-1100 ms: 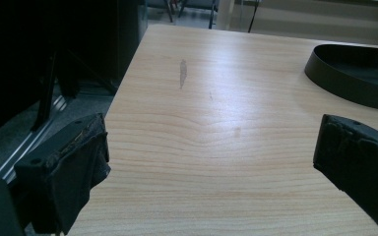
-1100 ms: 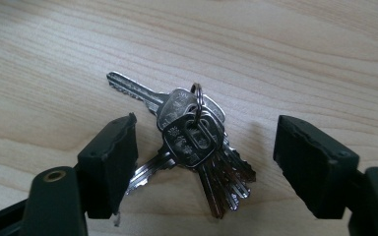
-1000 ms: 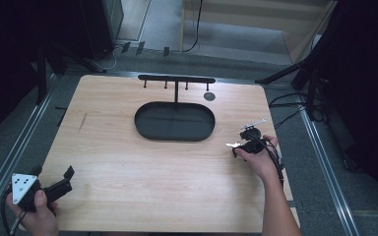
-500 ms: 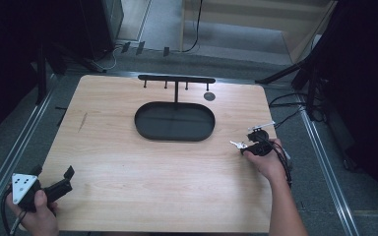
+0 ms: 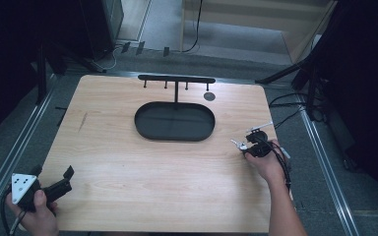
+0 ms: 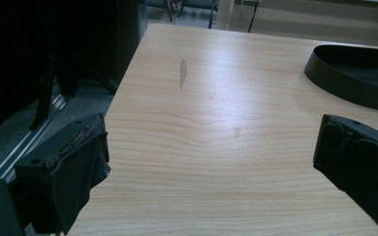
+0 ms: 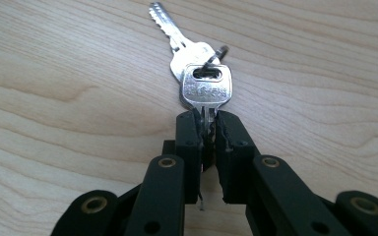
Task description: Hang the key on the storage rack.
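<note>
Keys in right claw shifted slightly nearer table edge.

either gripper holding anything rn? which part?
Right gripper is shut on the keys, pinching the blade of the nearer key just below its head. Left gripper is open, nothing between its jaws.

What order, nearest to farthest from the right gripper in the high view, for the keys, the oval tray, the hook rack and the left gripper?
1. Keys: clamped in the right gripper, right side.
2. Black oval tray: centre.
3. Hook rack: far edge, behind the tray.
4. Left gripper: near-left corner.
</note>
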